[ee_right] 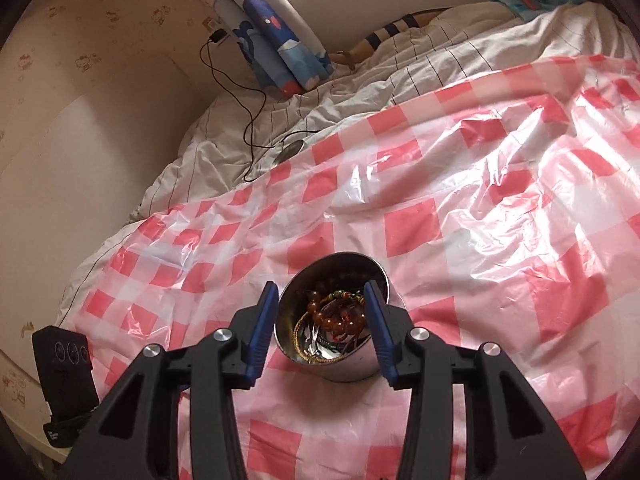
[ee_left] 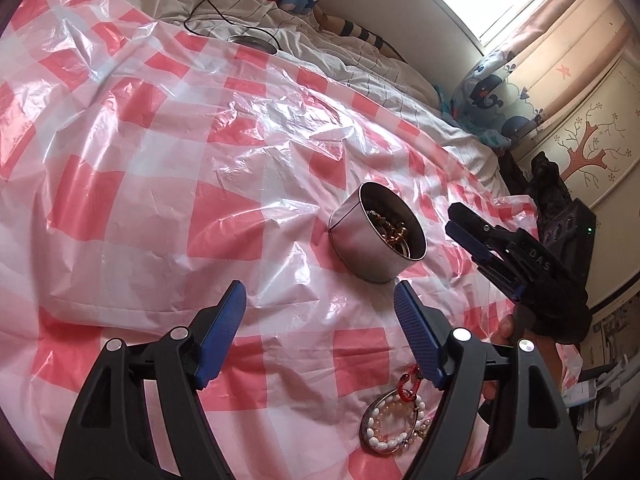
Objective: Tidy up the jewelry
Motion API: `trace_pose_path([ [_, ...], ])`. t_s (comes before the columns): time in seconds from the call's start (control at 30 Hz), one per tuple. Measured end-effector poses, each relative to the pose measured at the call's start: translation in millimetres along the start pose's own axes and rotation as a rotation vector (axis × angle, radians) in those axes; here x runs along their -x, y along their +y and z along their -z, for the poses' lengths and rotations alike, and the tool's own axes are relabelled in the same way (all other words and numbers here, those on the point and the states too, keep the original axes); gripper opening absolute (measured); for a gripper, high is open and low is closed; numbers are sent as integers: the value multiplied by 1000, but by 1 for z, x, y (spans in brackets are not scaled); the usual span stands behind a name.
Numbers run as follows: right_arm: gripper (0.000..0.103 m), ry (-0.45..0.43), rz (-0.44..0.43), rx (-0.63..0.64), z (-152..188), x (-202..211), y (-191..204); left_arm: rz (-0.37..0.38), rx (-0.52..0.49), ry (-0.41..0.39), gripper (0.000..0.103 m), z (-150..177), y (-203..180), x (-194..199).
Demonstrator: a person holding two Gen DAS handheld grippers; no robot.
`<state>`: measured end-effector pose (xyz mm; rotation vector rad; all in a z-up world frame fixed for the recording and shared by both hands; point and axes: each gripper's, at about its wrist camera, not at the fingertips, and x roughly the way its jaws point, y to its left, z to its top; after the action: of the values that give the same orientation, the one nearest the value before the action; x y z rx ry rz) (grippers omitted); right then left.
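A round metal tin (ee_left: 360, 248) stands on the pink checked plastic sheet (ee_left: 160, 208), holding amber beads (ee_right: 340, 320), a gold chain and a multicoloured cord. My left gripper (ee_left: 320, 288) is open just in front of the tin, with nothing between its fingers. Under its right finger lie a white bead bracelet (ee_left: 384, 438) and a red cord (ee_left: 412, 384) on an oval metal piece. My right gripper (ee_right: 321, 286) hovers over the tin (ee_right: 348, 372), jaws apart and nothing in them. In the left wrist view the right gripper (ee_left: 454, 218) reaches in from the right of the tin.
The sheet covers a rumpled white duvet (ee_right: 400, 80). A black cable (ee_right: 252, 112) runs to a round disc (ee_right: 292, 148) at the sheet's far edge. A black device (ee_right: 64, 364) stands at the left. A hand (ee_left: 504, 328) grips the right tool.
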<state>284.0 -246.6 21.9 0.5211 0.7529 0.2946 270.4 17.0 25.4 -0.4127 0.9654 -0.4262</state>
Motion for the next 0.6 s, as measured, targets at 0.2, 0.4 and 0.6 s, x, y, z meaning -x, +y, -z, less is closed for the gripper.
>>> trace_pose_path([
  [0.2,48,90,75,97,47,39,1,-49,-138,27,74,9,-24,-4],
  [0.4,48,187,58,-11,91,58,-30,-11,-259,126,74,23,-45,-17],
  [0.6,48,135,44,-80,83,65,-39,141,-317,267,74,42,-64,-37],
])
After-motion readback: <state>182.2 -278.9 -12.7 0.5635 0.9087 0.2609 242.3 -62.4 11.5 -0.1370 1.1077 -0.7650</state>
